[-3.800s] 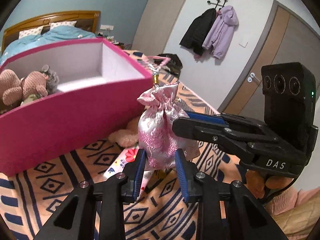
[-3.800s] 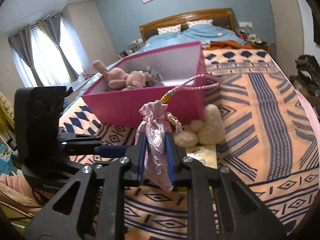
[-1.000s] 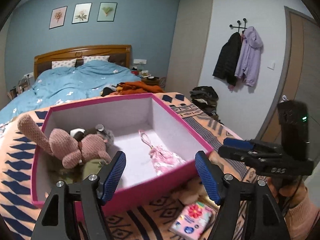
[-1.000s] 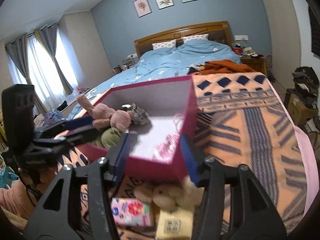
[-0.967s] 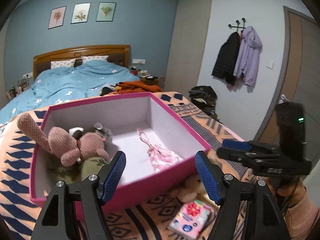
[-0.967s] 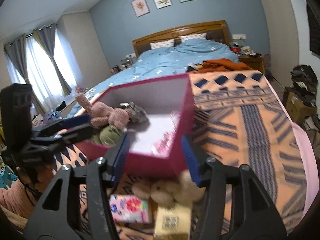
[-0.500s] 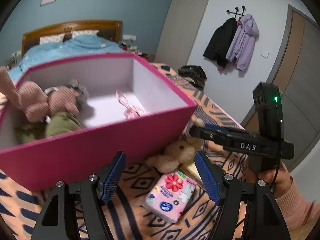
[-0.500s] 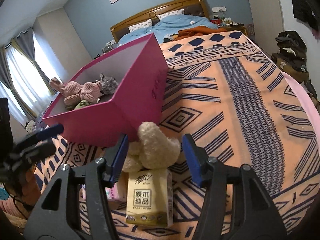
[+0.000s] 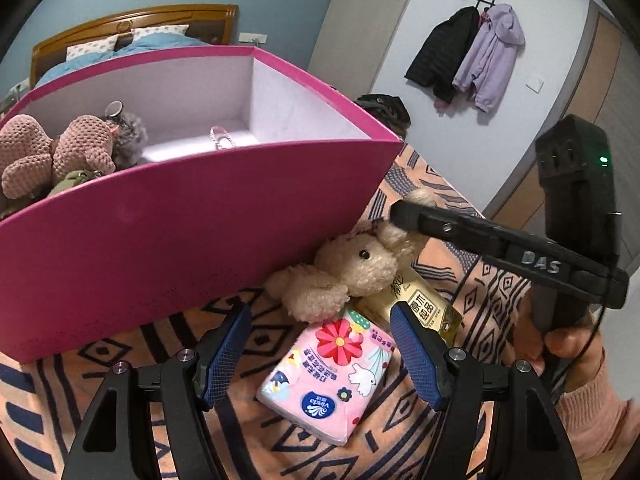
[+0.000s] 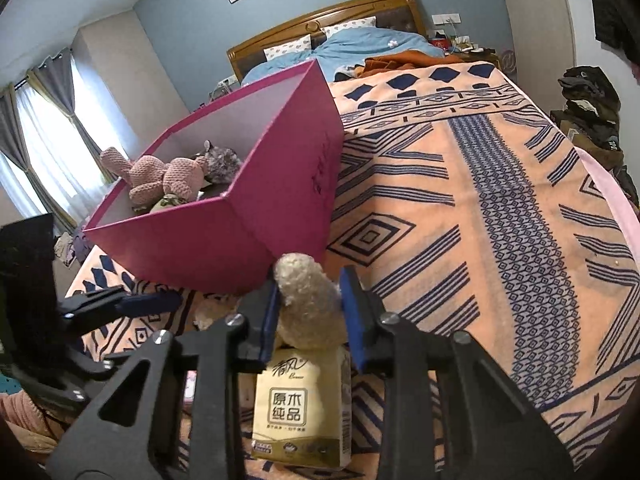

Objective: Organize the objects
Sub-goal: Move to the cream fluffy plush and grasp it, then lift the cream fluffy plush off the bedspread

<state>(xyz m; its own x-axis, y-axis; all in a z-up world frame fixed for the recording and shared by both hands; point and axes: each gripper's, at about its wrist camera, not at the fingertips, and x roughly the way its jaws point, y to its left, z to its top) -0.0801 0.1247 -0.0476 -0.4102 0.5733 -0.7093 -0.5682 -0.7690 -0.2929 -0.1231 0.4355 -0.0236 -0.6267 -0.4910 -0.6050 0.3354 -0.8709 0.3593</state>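
Note:
A cream plush toy (image 9: 352, 264) lies against the front corner of the pink box (image 9: 180, 240). My right gripper (image 10: 310, 284) is closing on it, and both blue pads press on the cream plush toy (image 10: 308, 304) from the sides. Under the toy lies a yellow tissue pack (image 10: 300, 400). My left gripper (image 9: 318, 316) hangs open just above a pink flowered tissue pack (image 9: 332, 372) and touches nothing. Inside the box lie a pink crochet rabbit (image 9: 60, 152) and the pouch's pink cord (image 9: 222, 138).
Everything rests on an orange and navy patterned blanket (image 10: 500, 200). A bed with a blue duvet (image 10: 360, 48) stands behind, a clothes pile (image 10: 592, 108) to the right. Coats (image 9: 472, 60) hang on the wall. A hand in a pink sleeve (image 9: 580, 360) holds the right gripper.
Both grippers came down from above the box to the items in front of it. The right jaws narrowed around the cream plush toy. The left jaws kept their width.

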